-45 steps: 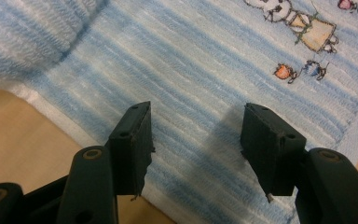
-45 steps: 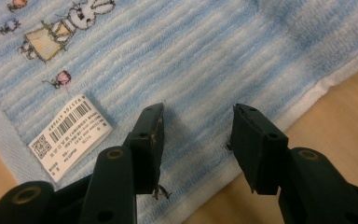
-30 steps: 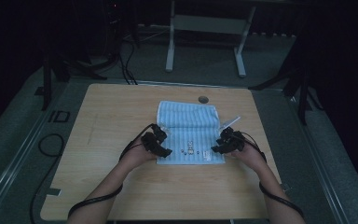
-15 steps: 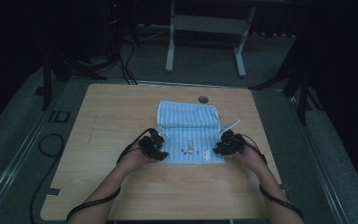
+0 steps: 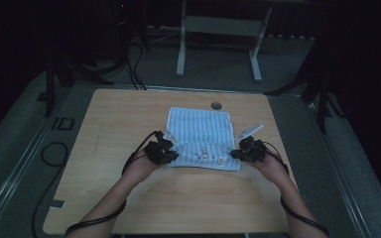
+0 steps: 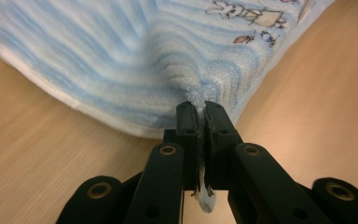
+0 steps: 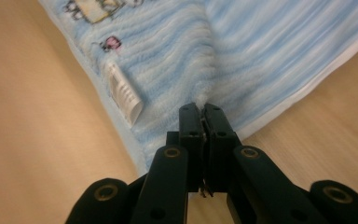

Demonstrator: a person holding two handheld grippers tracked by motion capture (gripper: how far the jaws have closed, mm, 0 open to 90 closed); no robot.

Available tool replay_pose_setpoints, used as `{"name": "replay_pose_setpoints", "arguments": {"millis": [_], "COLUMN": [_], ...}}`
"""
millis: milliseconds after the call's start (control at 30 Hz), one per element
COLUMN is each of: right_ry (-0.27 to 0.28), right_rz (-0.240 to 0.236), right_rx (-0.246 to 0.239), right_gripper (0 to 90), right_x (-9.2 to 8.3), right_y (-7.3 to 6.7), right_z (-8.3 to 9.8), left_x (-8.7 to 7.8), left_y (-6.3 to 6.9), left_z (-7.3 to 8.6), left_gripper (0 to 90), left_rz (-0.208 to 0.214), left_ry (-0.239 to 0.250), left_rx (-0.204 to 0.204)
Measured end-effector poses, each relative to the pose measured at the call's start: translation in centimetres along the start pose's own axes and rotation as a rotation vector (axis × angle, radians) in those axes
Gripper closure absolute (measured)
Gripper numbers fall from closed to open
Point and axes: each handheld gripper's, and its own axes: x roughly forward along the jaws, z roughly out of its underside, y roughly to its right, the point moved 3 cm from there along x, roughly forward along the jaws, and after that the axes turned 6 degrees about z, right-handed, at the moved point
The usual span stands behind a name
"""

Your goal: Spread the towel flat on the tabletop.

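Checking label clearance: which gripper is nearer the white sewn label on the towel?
Right. The right gripper pinches the towel at the corner beside the white label. The left gripper pinches the opposite near corner, the towel's width away.

We see a soft terry towel [image 5: 201, 136] striped in pale blue and white, with a white edge band. Near its front edge sit small printed cartoon figures [image 6: 244, 14] in white, beige and dark outline, with a spot of pink [image 7: 112, 44]. A white ribbed label [image 7: 123, 93] is sewn at its edge. It lies on a light wooden table [image 5: 119, 119] with a fine straight grain. Both the left gripper [image 6: 201, 111] and the right gripper [image 7: 202, 112] are matte black with brass-coloured rivets.
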Motion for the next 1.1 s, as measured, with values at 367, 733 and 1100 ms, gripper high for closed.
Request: {"name": "replay_pose_setpoints", "arguments": {"millis": [367,733,1100], "right_ry": [0.112,0.095,0.063], "right_rz": [-0.002,-0.056,-0.042], "right_rx": [-0.087,-0.026,-0.027], "right_gripper": [87.2,60.2,60.7], "right_x": [-8.5,-8.1,-2.0], "right_y": [-6.5,-8.9,-5.6], "right_z": [2.4,6.7,4.1], "left_x": [-4.9,-2.2,2.0], "left_y": [7.4,8.3,3.1], "left_z": [3.6,7.6,6.3], "left_gripper": [84.2,41.8,38.5], "left_rz": [0.126,0.144,0.107], "left_ry": [-0.004,-0.110,-0.103], "left_rx": [0.075,0.074,0.049]}}
